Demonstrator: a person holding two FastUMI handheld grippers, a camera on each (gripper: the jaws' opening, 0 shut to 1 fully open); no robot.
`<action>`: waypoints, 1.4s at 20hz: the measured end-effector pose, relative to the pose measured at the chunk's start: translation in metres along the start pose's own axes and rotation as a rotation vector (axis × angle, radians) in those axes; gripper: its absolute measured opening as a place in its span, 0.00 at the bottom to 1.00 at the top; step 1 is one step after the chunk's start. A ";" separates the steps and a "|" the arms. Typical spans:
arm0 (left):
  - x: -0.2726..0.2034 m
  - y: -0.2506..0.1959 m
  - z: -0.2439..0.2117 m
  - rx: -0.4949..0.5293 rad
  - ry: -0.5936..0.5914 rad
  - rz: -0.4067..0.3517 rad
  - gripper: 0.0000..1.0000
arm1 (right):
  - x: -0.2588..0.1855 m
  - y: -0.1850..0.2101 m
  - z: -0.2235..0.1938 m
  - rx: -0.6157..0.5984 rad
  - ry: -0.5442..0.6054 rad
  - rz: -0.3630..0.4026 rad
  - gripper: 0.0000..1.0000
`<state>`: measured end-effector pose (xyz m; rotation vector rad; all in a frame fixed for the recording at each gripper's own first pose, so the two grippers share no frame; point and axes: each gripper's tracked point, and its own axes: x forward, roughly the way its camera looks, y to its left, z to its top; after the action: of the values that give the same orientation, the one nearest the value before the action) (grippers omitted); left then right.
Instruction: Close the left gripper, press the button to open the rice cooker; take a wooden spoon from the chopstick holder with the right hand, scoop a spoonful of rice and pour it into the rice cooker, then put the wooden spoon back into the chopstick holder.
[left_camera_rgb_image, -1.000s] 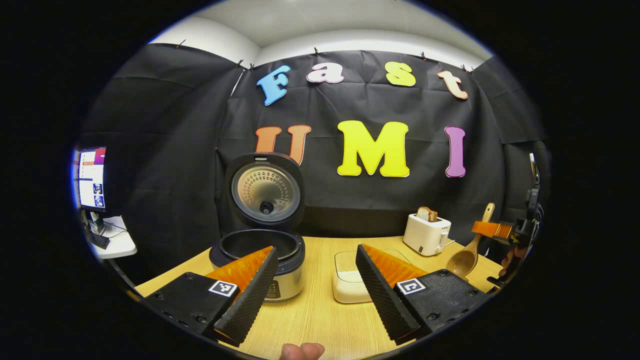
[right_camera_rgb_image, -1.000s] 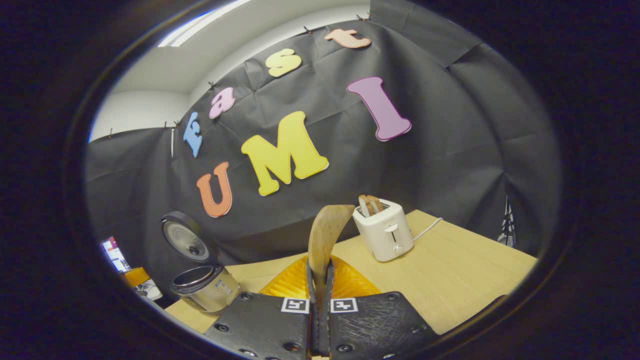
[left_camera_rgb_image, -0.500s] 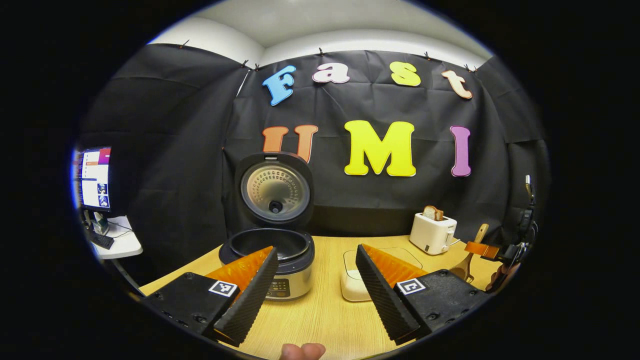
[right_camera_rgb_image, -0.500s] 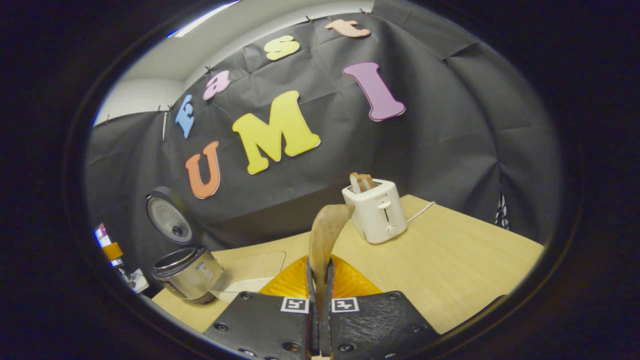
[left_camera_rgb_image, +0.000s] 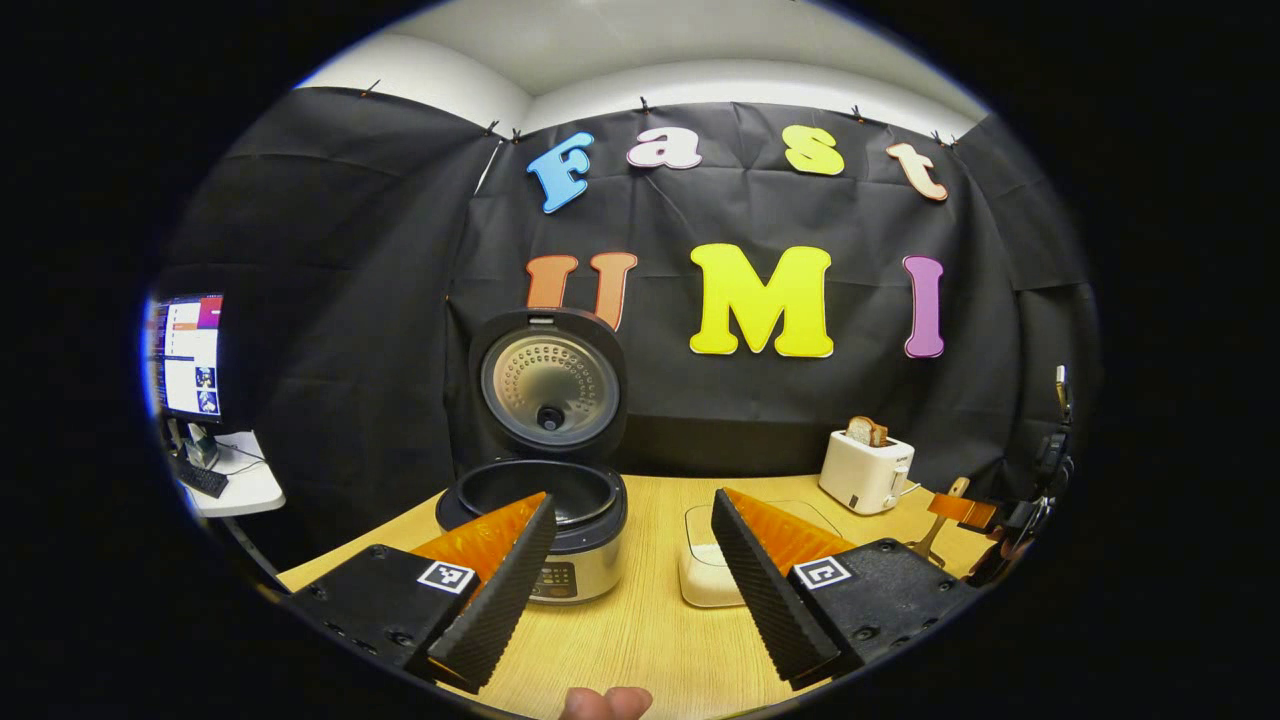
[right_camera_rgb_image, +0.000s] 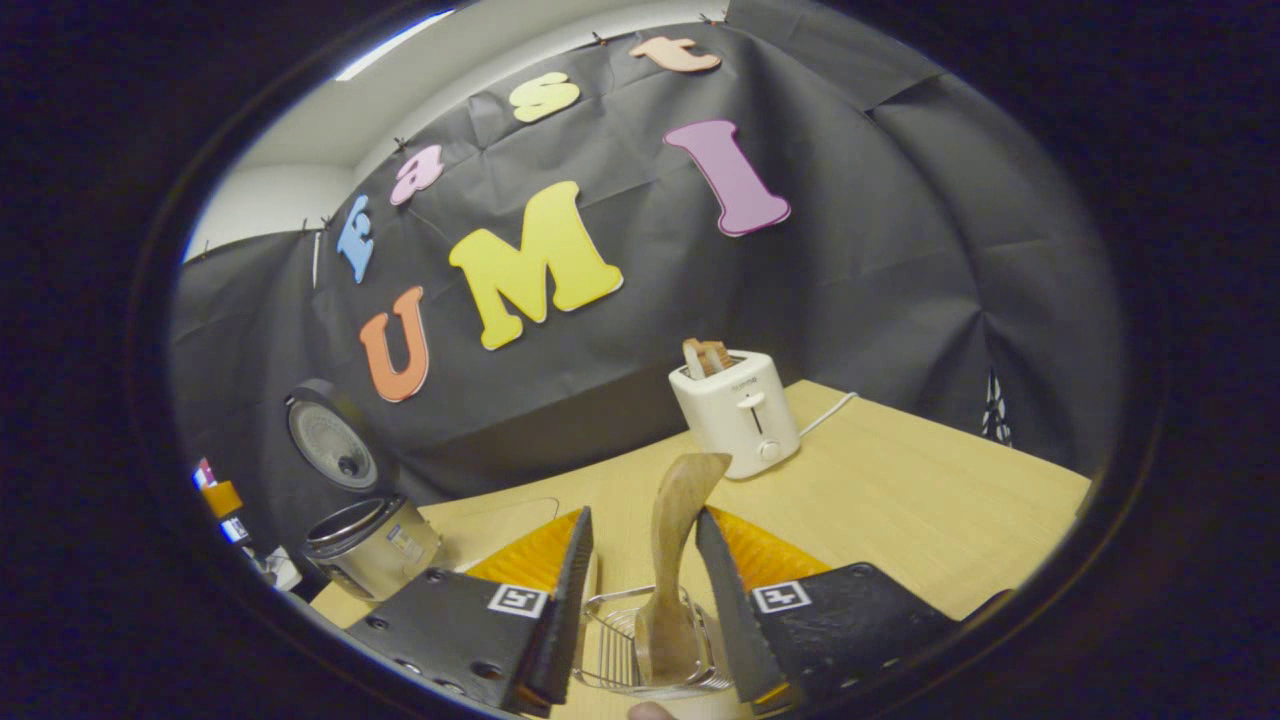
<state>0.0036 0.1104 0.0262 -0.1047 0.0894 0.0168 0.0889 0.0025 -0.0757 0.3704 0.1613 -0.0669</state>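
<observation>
The wooden spoon (right_camera_rgb_image: 678, 520) stands upright in the wire chopstick holder (right_camera_rgb_image: 610, 655), between the fingers of my right gripper (right_camera_rgb_image: 645, 520). That gripper is open and neither finger presses on the spoon. The rice cooker (left_camera_rgb_image: 545, 515) sits open on the table with its lid (left_camera_rgb_image: 550, 380) raised; its pot looks dark inside. My left gripper (left_camera_rgb_image: 632, 500) is open, held low in front of the cooker with nothing between its fingers. A white rice container (left_camera_rgb_image: 708, 575) lies right of the cooker. In the left gripper view the right gripper (left_camera_rgb_image: 955, 510) and the spoon handle (left_camera_rgb_image: 957, 488) show at the far right.
A white toaster (right_camera_rgb_image: 735, 415) with bread in it stands at the back of the wooden table (right_camera_rgb_image: 900, 500), behind the holder. The open cooker (right_camera_rgb_image: 370, 545) is far left in the right gripper view. A monitor (left_camera_rgb_image: 185, 355) sits on a side desk at the left.
My right gripper has come down and opened, letting go of the wooden spoon, which now stands in the wire holder. The left gripper has hardly moved.
</observation>
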 end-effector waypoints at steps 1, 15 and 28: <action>0.001 -0.002 0.005 0.010 -0.006 0.004 0.99 | -0.002 -0.007 0.006 -0.029 -0.017 -0.017 0.68; 0.116 0.029 0.118 0.162 0.008 0.107 0.98 | -0.044 -0.040 0.104 -0.325 -0.294 -0.023 0.91; 0.272 0.141 0.182 0.095 0.174 0.175 0.98 | -0.044 -0.073 0.091 -0.367 -0.266 -0.050 0.95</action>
<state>0.2873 0.2727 0.1676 -0.0026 0.2731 0.1785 0.0523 -0.0975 -0.0104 -0.0108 -0.0811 -0.1323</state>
